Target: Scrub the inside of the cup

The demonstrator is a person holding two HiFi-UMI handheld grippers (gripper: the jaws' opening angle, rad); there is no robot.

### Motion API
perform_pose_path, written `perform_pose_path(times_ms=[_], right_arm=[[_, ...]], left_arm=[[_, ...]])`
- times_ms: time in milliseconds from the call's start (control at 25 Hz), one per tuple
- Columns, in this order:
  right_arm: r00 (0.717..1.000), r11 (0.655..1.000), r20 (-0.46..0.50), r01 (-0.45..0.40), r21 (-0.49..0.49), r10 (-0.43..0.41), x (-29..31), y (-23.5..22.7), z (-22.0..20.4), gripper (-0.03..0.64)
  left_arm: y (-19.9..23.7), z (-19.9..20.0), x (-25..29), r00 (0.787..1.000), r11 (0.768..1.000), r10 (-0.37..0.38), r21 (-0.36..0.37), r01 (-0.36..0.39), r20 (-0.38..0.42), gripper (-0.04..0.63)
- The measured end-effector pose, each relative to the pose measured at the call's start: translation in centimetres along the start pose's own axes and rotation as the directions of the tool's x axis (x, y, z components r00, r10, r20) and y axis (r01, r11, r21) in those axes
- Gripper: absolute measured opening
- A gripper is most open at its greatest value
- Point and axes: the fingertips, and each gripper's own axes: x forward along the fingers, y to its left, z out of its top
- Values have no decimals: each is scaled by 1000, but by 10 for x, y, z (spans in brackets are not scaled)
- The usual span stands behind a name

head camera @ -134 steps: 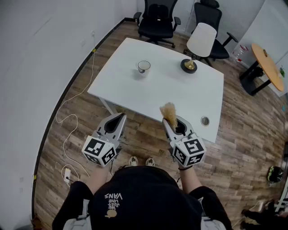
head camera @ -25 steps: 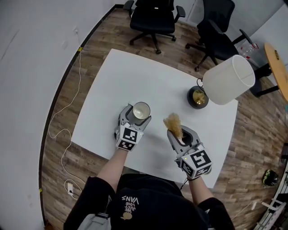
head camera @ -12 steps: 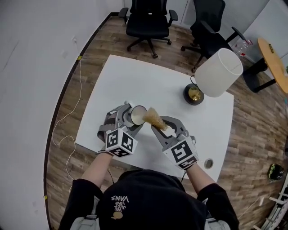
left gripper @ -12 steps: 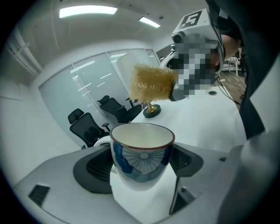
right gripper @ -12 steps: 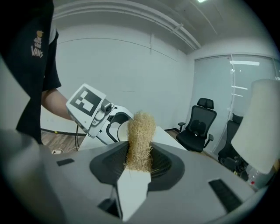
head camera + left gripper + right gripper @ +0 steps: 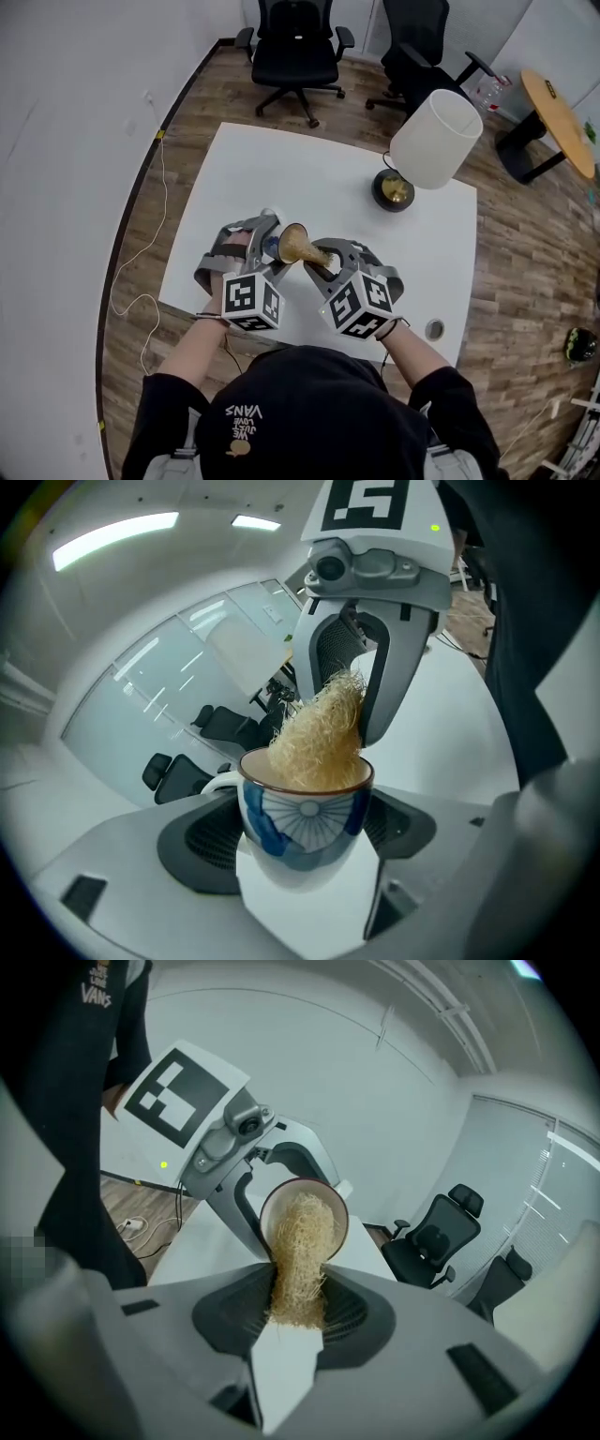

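A white cup with a blue fan pattern is lifted off the white table and tipped on its side. My left gripper is shut on it, one jaw on each side of its body. My right gripper is shut on a tan fibrous scrubber. The scrubber's free end is pushed into the cup's mouth. In the right gripper view the scrubber runs from my jaws into the brown-rimmed cup. In the head view the cup is mostly hidden.
A lamp with a white shade and dark round base stands at the table's far right. A cable grommet sits near the front right corner. Office chairs stand beyond the table, a round wooden table at far right.
The left gripper has lifted the cup off the table and tipped it toward the right gripper. The right gripper has moved left and pushed the scrubber into the cup's mouth.
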Motion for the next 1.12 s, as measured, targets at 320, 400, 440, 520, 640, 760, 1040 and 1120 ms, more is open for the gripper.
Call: perform_pose_path(times_ms=[320, 400, 440, 520, 640, 760, 1040, 1120], right_arm=[[997, 994, 46, -61, 91, 57, -6, 2, 13, 117], [999, 992, 32, -42, 118, 38, -7, -5, 8, 117], [999, 993, 12, -36, 114, 35, -7, -5, 5, 115], [998, 996, -44, -38, 86, 42, -6, -1, -2, 115], [990, 992, -89, -102, 70, 108, -4, 13, -8, 112], [986, 984, -46, -158, 82, 162, -3, 24, 0, 110], [997, 981, -29, -70, 182, 76, 1, -2, -3, 112], [996, 977, -45, -65, 202, 75, -1, -2, -9, 111]], left_arm=[[-18, 8, 3, 999, 999, -48, 20, 48, -2, 383], [-19, 11, 4, 999, 999, -44, 12, 44, 7, 383], [-19, 11, 5, 999, 999, -44, 14, 44, 7, 383], [-19, 9, 7, 999, 999, -46, 11, 46, 2, 383], [-16, 3, 9, 999, 999, -41, 3, 41, -12, 385], [-20, 1, 10, 998, 998, -51, 24, 51, -23, 385], [-30, 3, 11, 998, 998, -63, 4, 63, -7, 385], [-28, 1, 13, 998, 998, -58, -30, 57, -2, 385]])
